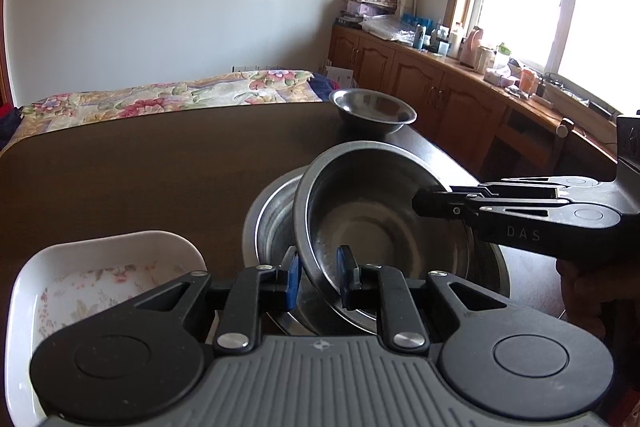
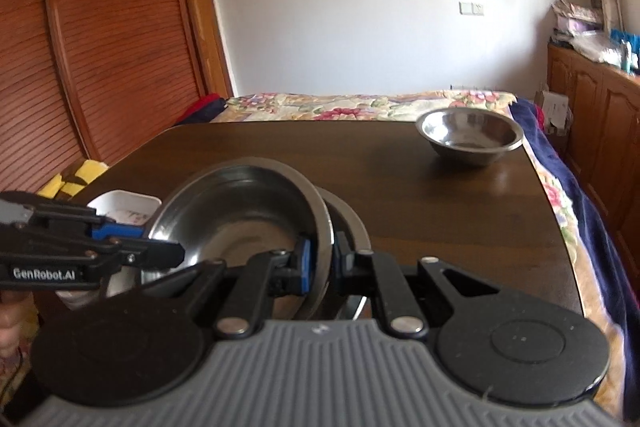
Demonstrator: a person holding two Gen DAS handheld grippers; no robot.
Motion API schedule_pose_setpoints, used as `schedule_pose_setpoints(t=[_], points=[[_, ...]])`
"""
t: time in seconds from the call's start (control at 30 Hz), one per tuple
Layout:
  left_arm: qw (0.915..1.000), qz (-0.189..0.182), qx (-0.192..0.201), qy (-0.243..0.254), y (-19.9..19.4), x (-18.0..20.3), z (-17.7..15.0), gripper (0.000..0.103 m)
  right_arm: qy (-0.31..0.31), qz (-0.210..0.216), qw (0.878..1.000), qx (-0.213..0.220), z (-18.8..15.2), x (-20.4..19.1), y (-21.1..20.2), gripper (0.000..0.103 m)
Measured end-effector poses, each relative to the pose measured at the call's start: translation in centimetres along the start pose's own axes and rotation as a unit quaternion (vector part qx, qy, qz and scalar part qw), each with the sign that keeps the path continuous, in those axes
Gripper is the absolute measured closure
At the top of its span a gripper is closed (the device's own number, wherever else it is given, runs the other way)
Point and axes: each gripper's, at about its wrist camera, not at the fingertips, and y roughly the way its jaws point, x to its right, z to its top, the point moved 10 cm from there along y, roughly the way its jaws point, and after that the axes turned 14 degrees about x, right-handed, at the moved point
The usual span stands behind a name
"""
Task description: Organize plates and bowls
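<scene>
**Steel bowl gripped over larger basin**

Dark wooden tabletop (image 1: 140, 167), bed beyond: a tilted steel bowl (image 1: 372, 211) is clamped at opposite rims by left tongs (image 1: 318, 273) and right tongs (image 2: 322, 259), above a larger basin (image 1: 268, 223). A second bowl (image 2: 470, 133) is seen far right.

Left gripper (image 1: 318, 277) and right gripper (image 2: 322, 263) point inward from opposite sides — both sets of fingers closed to a narrow gap, clamped on something thin.

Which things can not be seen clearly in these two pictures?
- Lower metal bowl: mostly hidden by the tilted bowl, both views.
- White dish: near part covered by the left tool; left view.
- Bottles on the counter: too small, washed out by window glare.
</scene>
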Motion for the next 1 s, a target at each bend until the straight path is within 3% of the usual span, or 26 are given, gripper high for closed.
schedule_pose_setpoints(t=[0.3,0.77,1.0], points=[[0.9999,0.009,0.004,0.008,-0.1,-0.1,-0.1,0.082,-0.002,0.006,1.000,-0.002,-0.1,0.2,0.2,0.091],[0.9998,0.009,0.019,0.006,-0.9,-0.1,0.1,0.064,-0.040,0.004,0.999,-0.001,-0.3,-0.7,0.4,0.090],[0.9995,0.012,0.028,0.006,-1.3,-0.4,0.4,0.060,-0.038,0.002,0.999,0.009,0.3,-0.6,0.2,0.090]])
